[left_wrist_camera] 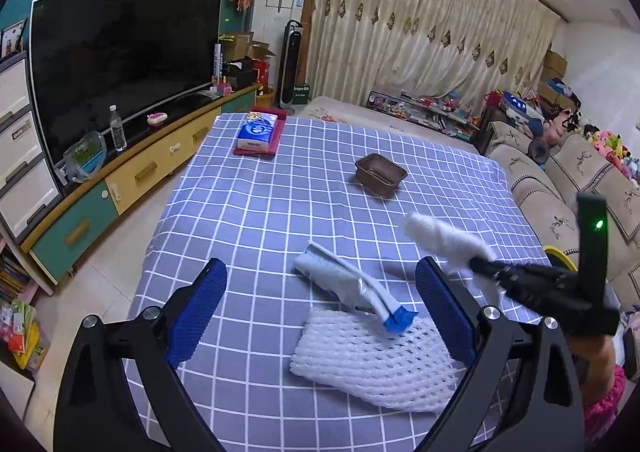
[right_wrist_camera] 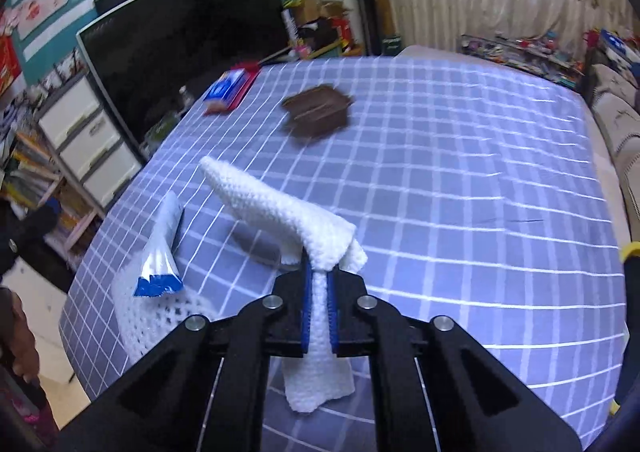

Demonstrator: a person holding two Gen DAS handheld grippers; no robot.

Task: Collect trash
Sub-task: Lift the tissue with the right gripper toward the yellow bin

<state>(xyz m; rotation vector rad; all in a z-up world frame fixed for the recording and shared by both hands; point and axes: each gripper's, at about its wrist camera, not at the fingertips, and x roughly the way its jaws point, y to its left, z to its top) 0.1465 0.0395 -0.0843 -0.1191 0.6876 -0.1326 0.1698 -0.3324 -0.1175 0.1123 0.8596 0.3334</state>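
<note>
The right gripper (right_wrist_camera: 319, 284) is clamped on a white foam net sleeve (right_wrist_camera: 280, 207), its blue pads pressed flat against the sleeve from both sides; one end of the sleeve rises up and away past the fingertips, the other hangs down behind the jaws. In the left wrist view the same right gripper (left_wrist_camera: 482, 266) comes in from the right edge, and the sleeve (left_wrist_camera: 440, 238) sticks out from its tip, clear above the cloth. The left gripper (left_wrist_camera: 320, 300) stands wide open with nothing pressed between its blue pads (left_wrist_camera: 198, 316); it hovers over a second, flattened white foam net (left_wrist_camera: 372, 364) that lies on the worktop (left_wrist_camera: 248, 211), which is covered with a blue-grey cloth checked in white. A white and silver wrapper with a blue end (left_wrist_camera: 352, 288) lies partly across the far edge of that flat net, its blue end resting on it; from the right wrist view the wrapper (right_wrist_camera: 162, 252) shows to the left of the held sleeve. Further back near the middle of the worktop sits a small brown basket (left_wrist_camera: 380, 173), well apart from the foam pieces and blurred in the right wrist view. At the far left corner of the worktop a blue and white tissue pack (left_wrist_camera: 256, 133) rests on a red mat (left_wrist_camera: 276, 131). Beyond the worktop's left side stands a large dark television (left_wrist_camera: 120, 63) on a low cabinet, with a clear water bottle (left_wrist_camera: 117, 127) in front of it. A sofa (left_wrist_camera: 560, 187) runs along the right side.
</note>
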